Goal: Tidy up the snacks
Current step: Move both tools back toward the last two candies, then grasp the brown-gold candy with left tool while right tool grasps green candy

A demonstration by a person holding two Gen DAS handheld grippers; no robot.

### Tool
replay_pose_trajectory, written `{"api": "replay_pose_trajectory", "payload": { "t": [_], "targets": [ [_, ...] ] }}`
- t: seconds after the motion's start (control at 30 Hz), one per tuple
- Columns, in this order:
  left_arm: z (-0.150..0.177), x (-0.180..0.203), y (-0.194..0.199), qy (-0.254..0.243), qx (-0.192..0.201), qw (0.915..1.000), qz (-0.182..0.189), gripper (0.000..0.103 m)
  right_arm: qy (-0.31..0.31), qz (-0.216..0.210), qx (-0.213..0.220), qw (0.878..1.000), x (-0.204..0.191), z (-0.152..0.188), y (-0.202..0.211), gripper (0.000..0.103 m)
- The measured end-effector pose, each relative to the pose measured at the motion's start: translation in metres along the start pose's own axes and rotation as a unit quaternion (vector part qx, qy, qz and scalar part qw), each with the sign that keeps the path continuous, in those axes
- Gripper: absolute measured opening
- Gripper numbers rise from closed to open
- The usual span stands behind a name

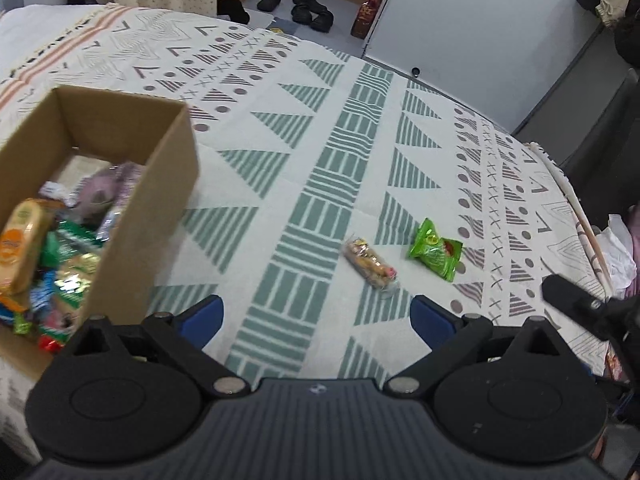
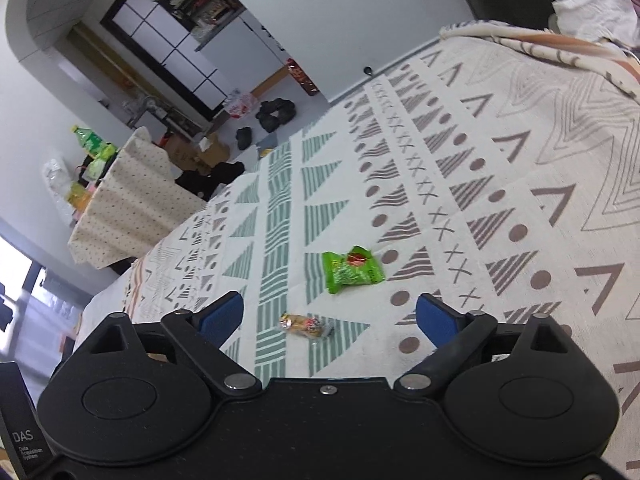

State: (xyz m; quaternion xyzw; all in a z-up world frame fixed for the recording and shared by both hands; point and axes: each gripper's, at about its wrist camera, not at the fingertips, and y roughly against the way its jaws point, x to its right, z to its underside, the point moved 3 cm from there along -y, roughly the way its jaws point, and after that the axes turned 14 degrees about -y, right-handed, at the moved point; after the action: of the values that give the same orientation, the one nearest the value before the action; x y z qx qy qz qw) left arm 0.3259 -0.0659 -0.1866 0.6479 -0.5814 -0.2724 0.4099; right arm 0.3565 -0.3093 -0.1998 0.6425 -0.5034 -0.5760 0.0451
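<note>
Snacks (image 2: 307,326) lie below both tilted, apparently empty tools.

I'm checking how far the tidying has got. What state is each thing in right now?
cardboard box: open-topped, holding many snacks
green packet: sealed, loose on the cloth
clear-wrapped snack: lying flat on the cloth, outside the box
left gripper: open, empty
right gripper: open, empty

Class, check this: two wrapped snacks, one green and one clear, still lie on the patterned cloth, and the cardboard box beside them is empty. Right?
Not quite. The cardboard box is not empty: the left wrist view shows it already full of snack packets. The green snack and clear-wrapped snack do lie on the cloth.
</note>
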Motion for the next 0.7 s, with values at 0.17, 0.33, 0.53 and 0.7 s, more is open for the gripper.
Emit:
{"api": "replay_pose_trajectory", "payload": {
  "t": [0.17, 0.33, 0.53, 0.7],
  "targets": [
    [-0.009, 0.003, -0.020, 0.012, -0.001, 0.9998, 0.016, 0.090, -0.002, 0.010, -0.011, 1.000, 0.002, 0.000, -0.016, 0.084],
    [-0.017, -0.001, -0.044, 0.044, -0.014, 0.9983, 0.036, 0.061, -0.006, 0.022, -0.018, 1.000, 0.004, -0.003, -0.035, 0.083],
    [-0.024, -0.001, -0.070, 0.076, -0.025, 0.9954, 0.051, 0.053, 0.002, 0.029, -0.023, 0.999, 0.004, -0.005, -0.056, 0.077],
    [-0.026, 0.005, -0.093, 0.094, -0.045, 0.9926, 0.061, 0.051, -0.006, 0.039, -0.024, 0.999, 0.008, -0.010, -0.071, 0.070]
  ]
}}
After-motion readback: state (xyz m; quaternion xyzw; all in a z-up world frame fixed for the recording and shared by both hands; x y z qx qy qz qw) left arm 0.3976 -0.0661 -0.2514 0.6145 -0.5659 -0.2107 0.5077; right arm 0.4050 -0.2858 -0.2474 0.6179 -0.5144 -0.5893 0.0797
